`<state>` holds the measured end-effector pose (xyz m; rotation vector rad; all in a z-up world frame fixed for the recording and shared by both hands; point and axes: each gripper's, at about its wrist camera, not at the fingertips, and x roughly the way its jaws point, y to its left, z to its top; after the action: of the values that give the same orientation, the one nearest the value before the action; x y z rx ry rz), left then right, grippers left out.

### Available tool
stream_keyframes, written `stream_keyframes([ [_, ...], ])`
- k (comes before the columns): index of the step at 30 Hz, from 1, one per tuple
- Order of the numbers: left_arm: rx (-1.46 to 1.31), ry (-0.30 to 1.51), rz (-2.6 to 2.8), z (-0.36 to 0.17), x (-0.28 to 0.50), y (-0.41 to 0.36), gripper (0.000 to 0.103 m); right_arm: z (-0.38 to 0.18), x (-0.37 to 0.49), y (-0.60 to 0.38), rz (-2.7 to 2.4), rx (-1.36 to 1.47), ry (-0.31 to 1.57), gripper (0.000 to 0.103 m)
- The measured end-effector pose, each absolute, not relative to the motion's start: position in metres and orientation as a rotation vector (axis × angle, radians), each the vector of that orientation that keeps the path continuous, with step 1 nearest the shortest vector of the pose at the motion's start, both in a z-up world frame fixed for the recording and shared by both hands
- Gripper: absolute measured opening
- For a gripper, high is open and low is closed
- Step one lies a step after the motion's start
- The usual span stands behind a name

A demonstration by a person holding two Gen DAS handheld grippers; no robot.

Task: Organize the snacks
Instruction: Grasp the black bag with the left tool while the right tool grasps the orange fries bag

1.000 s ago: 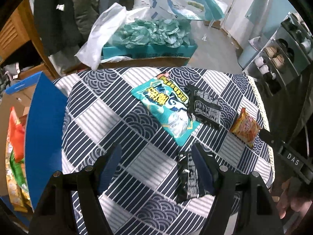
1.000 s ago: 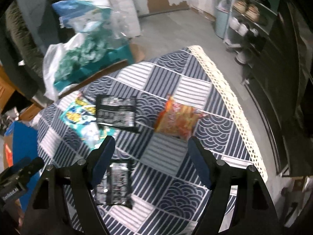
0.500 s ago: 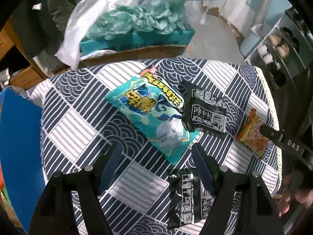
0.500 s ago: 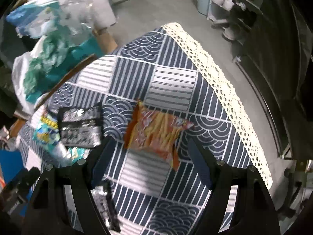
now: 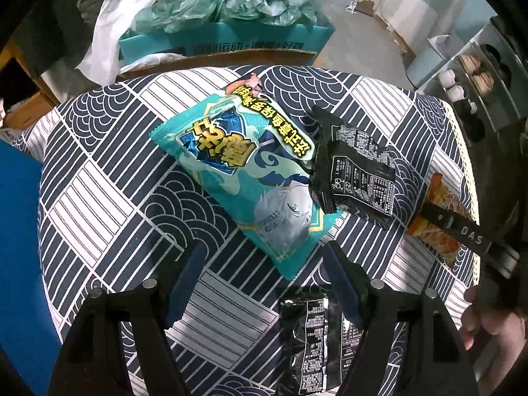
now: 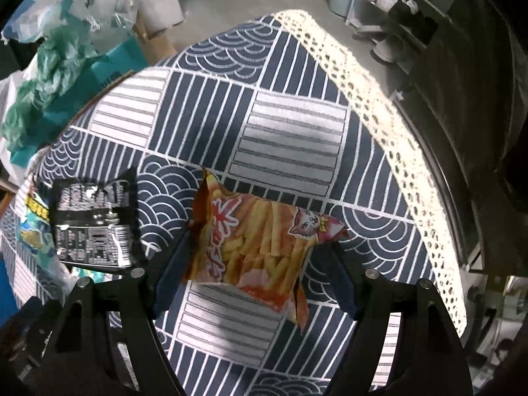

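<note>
Covering the table, a navy patterned cloth (image 5: pixel 109 171) carries a teal snack bag (image 5: pixel 250 178), two black packets beside it and an orange fries bag (image 6: pixel 260 247). Left gripper (image 5: pixel 264 275) hangs wide above the teal bag's near corner. Right gripper (image 6: pixel 255 260) straddles the fries bag, jaws spread, pads not pressing.

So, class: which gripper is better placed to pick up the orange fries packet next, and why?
Right. The right gripper is open with the orange fries packet between its fingers; the left gripper hovers by the teal snack bag.
</note>
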<state>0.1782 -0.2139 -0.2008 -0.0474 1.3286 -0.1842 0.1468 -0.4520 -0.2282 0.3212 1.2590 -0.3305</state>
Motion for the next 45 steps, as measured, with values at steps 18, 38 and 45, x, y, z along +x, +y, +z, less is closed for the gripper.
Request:
stream_keyframes([
  [18,-0.05,1.362,-0.213,-0.198,0.156,-0.229,0.075,-0.212,0.12,-0.425,-0.2,0.22,1.239,0.05],
  [38,-0.005,1.444,-0.241,-0.213,0.101,-0.265,0.079,-0.177,0.058,-0.426,-0.137,0.28,1.2,0.05],
  [45,0.07,1.436,-0.243,-0.224,0.087,-0.287,0.08,-0.171,0.057,-0.426,-0.119,0.302,1.178,0.05],
])
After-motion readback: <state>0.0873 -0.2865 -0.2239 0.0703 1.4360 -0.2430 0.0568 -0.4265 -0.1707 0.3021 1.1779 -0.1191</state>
